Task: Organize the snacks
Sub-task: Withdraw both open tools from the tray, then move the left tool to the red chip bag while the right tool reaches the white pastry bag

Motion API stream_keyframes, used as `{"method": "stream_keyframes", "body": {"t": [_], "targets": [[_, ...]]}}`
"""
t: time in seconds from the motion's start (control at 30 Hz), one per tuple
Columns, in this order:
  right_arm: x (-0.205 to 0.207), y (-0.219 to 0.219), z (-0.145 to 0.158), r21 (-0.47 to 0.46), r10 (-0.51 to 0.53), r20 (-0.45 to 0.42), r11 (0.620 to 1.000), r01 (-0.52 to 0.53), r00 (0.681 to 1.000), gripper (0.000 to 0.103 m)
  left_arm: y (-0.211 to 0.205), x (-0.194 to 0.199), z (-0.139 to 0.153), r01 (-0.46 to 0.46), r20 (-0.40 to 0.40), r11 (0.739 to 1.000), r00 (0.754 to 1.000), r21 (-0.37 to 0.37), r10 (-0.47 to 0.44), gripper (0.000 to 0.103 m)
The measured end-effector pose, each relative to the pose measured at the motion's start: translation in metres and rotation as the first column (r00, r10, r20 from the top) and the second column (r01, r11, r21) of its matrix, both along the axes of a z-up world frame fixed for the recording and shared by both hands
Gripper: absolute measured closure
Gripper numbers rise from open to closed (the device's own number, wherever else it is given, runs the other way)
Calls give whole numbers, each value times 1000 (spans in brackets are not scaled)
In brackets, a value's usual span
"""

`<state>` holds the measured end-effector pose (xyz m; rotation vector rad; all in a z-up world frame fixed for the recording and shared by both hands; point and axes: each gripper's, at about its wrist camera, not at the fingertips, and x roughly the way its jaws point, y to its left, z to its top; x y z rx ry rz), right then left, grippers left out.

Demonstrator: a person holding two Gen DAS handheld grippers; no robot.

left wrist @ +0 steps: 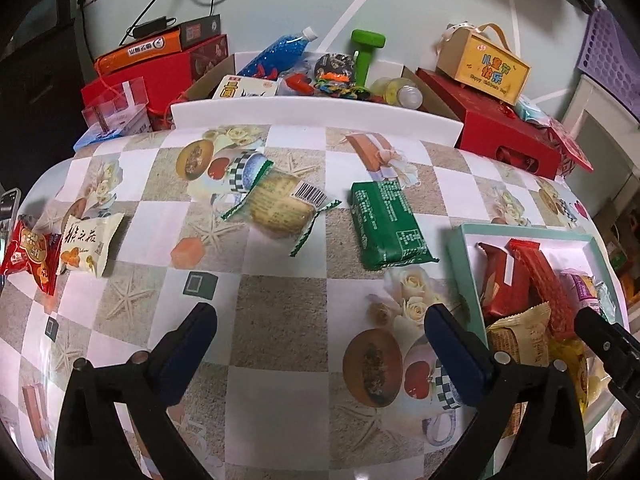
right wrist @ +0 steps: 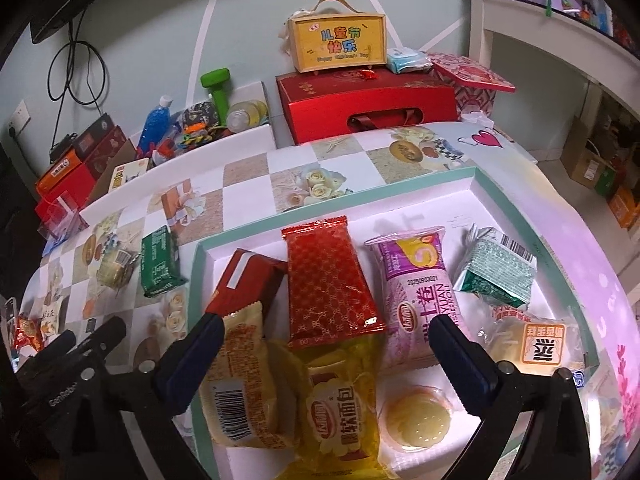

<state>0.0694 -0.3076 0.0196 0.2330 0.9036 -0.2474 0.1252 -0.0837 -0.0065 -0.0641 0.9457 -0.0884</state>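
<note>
Where the tray (right wrist: 520,216) runs under the right gripper (right wrist: 326,338), the yellow bread pack (right wrist: 344,412) and the beige pack (right wrist: 236,380) are cut off by the lower edge and partly hidden by the fingers. Its jaws stand wide apart above the snacks, holding nothing. Over the checkered counter (left wrist: 276,320), the left gripper (left wrist: 320,320) also has its jaws wide apart and empty. Beyond it lie the green pack (left wrist: 384,224), a clear cake pack (left wrist: 280,204), and at the far left edge a red pack (left wrist: 28,256) beside a cream pack (left wrist: 88,248), their print too small to read.
</note>
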Motion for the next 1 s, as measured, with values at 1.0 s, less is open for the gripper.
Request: {"method": "stream_keyframes", "body": {"t": [1.0], "targets": [[18, 62, 4, -24, 108, 82, 994, -107, 991, 0, 102, 15, 40, -38, 127, 999, 991, -35, 42, 0]]}}
